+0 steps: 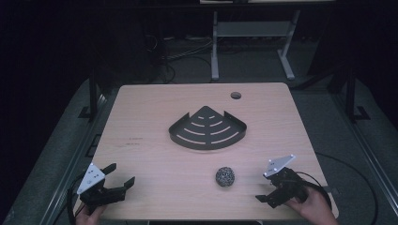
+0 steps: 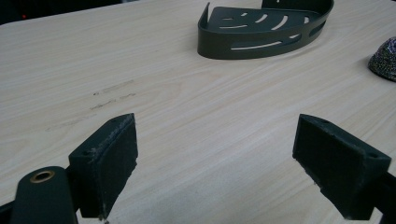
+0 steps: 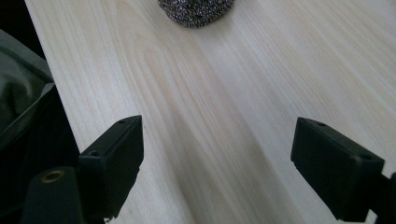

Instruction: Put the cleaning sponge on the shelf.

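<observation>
Steel-wool scouring ball point(image 1: 225, 176) sits loose on the table point(image 1: 150, 164) before the corner caddy point(image 1: 207, 129); our left gripper point(image 1: 119, 176) and right gripper point(image 1: 265, 194) gape empty; clumsy pinches could roll it away

Through the left gripper view I see my left gripper point(image 2: 215, 163) with its two black jaws spread wide apart over the pale wooden table point(image 2: 187, 107), nothing between them. Well beyond the jaws sits a dark slotted corner tray point(image 2: 261, 35), and to the right of that tray a steel-wool scrubber point(image 2: 385, 60) pokes in at the edge.
</observation>
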### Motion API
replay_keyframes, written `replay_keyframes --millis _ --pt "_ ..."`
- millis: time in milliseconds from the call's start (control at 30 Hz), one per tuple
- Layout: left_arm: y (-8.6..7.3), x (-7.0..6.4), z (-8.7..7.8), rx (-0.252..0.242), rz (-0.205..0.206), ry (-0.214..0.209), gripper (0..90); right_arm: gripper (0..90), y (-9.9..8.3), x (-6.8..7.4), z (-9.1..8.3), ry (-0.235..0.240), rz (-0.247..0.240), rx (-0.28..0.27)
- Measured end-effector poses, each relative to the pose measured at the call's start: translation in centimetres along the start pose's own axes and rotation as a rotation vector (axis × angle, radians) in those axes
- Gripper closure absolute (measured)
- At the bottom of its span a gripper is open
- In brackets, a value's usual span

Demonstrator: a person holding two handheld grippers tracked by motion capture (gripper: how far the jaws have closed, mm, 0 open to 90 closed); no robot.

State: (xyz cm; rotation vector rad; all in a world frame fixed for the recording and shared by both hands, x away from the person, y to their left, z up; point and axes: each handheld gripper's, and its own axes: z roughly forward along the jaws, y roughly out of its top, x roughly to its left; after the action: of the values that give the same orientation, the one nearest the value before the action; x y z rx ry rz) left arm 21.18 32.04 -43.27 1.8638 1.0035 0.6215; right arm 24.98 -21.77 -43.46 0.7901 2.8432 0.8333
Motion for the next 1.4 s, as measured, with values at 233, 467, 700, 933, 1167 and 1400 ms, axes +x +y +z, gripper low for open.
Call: replay_keyframes --millis 233,467,700,933,1167,1400 --pt "0.0 0.0 -0.1 -0.003 0.0 0.001 13.3 16.6 1.2 0.3 0.6 0.013 -0.025 0.007" --pt "0.1 -0.1 0.0 -0.002 0.004 -0.001 13.3 16.6 2.5 0.4 1.1 0.023 -0.061 0.009" --pt "0.1 -0.1 -0.1 -0.005 0.002 0.001 13.3 16.6 3.6 0.4 1.3 0.032 -0.078 0.014" --pt "0.1 -0.1 -0.1 -0.005 0.005 -0.001 13.3 16.6 4.5 0.4 1.7 0.041 -0.098 0.018" --pt "0.1 -0.1 -0.1 -0.006 0.004 0.001 13.2 16.6 5.4 0.4 2.3 0.06 -0.108 0.021" --pt "0.2 -0.1 -0.1 -0.007 0.005 0.0 13.3 16.3 5.9 0.4 2.5 0.079 -0.116 0.021"
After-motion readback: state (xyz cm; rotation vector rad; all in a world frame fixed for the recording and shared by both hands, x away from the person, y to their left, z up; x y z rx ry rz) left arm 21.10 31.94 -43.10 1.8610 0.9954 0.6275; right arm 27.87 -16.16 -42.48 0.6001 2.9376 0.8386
